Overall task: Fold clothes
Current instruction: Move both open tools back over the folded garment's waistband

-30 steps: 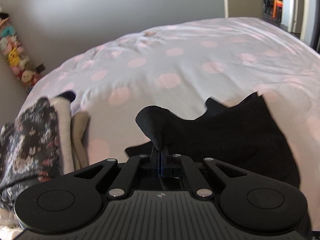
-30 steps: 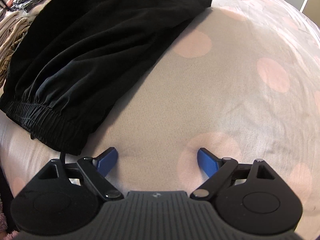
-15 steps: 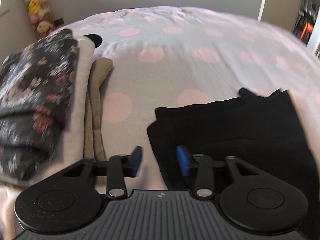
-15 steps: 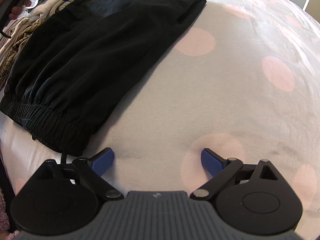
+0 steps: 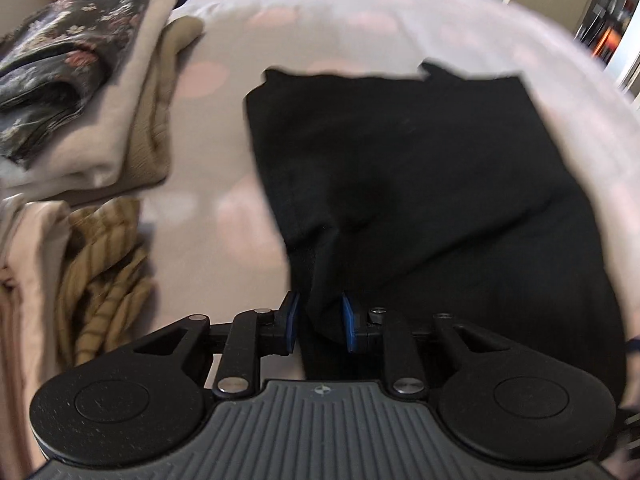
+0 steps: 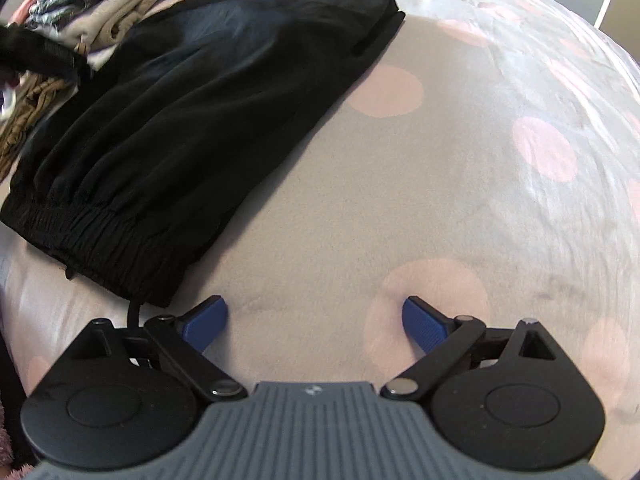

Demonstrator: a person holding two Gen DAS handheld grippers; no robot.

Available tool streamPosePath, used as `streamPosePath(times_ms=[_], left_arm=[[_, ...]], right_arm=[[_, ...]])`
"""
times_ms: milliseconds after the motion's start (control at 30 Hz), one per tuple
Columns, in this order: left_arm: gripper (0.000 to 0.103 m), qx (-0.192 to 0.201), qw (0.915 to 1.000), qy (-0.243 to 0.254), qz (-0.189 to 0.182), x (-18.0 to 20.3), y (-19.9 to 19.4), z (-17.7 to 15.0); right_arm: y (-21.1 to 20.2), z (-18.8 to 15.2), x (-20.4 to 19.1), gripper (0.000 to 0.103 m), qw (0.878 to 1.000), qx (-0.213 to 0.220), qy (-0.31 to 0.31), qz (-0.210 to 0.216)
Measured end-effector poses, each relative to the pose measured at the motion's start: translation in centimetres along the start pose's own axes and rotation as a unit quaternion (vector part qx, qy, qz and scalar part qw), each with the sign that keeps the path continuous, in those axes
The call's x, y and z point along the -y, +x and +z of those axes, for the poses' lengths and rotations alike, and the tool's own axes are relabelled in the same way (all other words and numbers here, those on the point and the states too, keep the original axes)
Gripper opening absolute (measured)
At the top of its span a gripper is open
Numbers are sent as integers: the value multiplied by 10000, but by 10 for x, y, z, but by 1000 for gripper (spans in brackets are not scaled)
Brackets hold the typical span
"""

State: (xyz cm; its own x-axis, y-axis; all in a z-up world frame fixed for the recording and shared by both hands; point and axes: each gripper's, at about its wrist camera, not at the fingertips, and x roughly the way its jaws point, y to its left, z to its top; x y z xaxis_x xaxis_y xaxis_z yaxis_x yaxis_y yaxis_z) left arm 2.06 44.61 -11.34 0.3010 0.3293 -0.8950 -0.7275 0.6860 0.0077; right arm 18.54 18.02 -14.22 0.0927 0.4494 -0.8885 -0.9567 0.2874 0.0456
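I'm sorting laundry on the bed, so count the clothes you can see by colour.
Black garment: 1
Dark floral garment: 1
Cream garment: 1
Khaki garment: 1
Tan striped garment: 1
Pale beige garment: 1
Total: 6 that can be told apart

I am seeing the shorts [image 5: 420, 168] lying on the bedspread [image 6: 440, 208], with a pile of folded clothes [image 5: 92, 92] lying just to their left. My left gripper [image 5: 320, 322] is sitting at the shorts' near left edge, cloth between its fingers. My right gripper [image 6: 316, 322] is hovering over bare bedspread, right of the waistband [image 6: 100, 236].
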Motion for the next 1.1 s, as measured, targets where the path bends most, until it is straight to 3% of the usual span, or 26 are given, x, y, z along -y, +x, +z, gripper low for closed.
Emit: streamPosePath(times_ms=[167, 233, 333, 467, 533, 600, 700, 900, 1100], left_arm=[[24, 59, 9993, -211, 303, -11, -16, -14], [29, 199, 9989, -397, 162, -17, -32, -23], [46, 331, 9967, -733, -121, -21, -57, -38], [51, 433, 9918, -1080, -535, -21, -84, -54], [51, 446, 9916, -1048, -613, -14, -92, -59], [51, 449, 9922, -987, -610, -7, -100, -66], [51, 322, 9922, -1101, -491, -1, -100, -75], [55, 3, 9875, -1429, -661, -3, -89, -88], [55, -536, 9822, -1633, -756, -7, -62, -92]], right_arm=[[-5, -1, -4, 96, 9998, 36, 197, 30], [-13, -11, -12, 94, 9995, 58, 309, 23], [-26, -23, -13, 86, 9964, 207, 795, 213], [-46, -34, 5, 78, 9836, 620, 1582, 603], [-53, -36, 7, 68, 9758, 876, 1867, 734], [-60, -35, -3, 67, 9764, 1065, 1744, 696], [-67, -29, -14, 66, 9757, 1208, 1620, 844], [-52, -20, -26, 68, 9640, 1118, 1996, 1355], [-33, -21, -23, 74, 9652, 850, 2202, 1124]])
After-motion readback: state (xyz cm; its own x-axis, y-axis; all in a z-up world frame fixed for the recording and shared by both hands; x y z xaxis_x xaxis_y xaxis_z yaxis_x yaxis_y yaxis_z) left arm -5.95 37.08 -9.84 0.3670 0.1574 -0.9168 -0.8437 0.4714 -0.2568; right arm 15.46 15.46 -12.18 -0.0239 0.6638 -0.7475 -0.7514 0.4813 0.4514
